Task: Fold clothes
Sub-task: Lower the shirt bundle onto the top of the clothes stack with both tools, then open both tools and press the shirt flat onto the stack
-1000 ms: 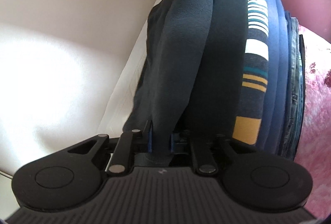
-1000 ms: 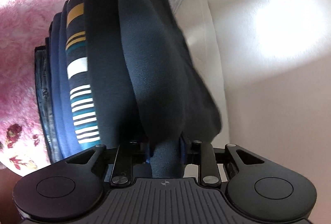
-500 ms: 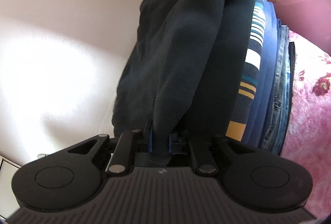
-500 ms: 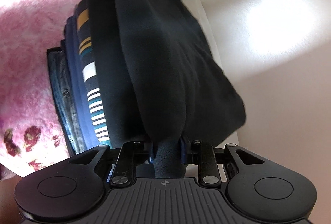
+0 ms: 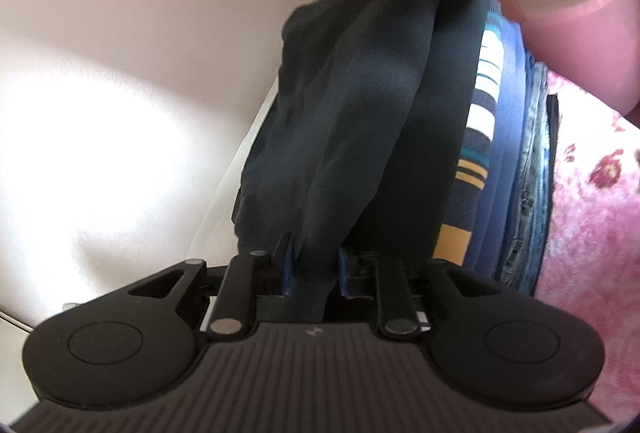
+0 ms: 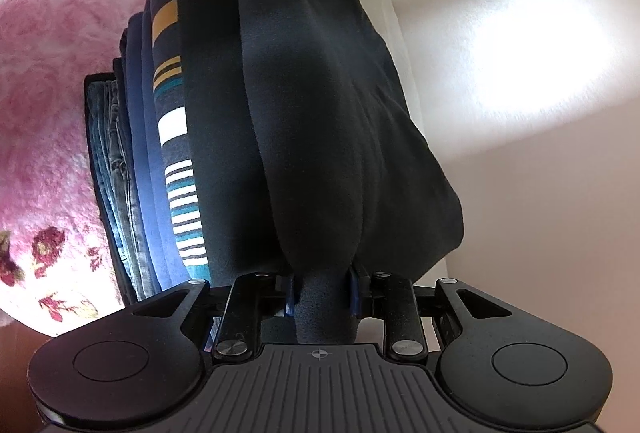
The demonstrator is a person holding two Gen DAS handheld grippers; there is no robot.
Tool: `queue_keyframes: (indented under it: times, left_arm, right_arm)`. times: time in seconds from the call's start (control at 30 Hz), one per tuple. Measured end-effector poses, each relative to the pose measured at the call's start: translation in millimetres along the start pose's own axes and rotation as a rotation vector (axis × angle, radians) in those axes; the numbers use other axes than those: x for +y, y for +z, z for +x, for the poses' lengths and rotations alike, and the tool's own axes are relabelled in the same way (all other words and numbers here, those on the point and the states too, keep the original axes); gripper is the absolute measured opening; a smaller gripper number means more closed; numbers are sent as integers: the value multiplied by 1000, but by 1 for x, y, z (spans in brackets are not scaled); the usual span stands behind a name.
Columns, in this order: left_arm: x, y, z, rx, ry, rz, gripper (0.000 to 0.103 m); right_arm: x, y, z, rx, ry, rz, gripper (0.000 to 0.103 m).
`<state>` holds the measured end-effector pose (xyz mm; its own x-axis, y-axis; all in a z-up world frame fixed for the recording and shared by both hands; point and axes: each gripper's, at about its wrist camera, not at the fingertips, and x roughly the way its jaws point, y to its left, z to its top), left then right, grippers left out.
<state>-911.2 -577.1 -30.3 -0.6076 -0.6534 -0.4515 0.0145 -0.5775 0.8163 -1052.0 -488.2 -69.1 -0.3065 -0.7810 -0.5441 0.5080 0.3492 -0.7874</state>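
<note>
Between the left gripper at 6 o'clock and the right gripper, both pinched shut on its ends, the dark cloth looks soft, light and floppy, so holding the ends seems best.

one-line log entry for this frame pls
left tool: shut on dark navy fleece garment | right tool: shut on it | beside: folded clothes stack | under: pink fluffy rug

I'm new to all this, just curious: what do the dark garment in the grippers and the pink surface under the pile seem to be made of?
The dark garment looks like fleece or a soft knit: matte, faintly fuzzy, hanging in thick rounded folds. The pink surface looks like plush, long-pile fabric: fluffy fibres, with red flowers printed on it. Neither can be confirmed by sight.
</note>
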Motion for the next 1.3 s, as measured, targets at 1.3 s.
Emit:
queue_keyframes:
  times: [1.3]
  left_arm:
    - [27, -4, 2, 153, -97, -318, 0]
  right_arm:
    - [-99, 24, 3, -140, 284, 653, 27]
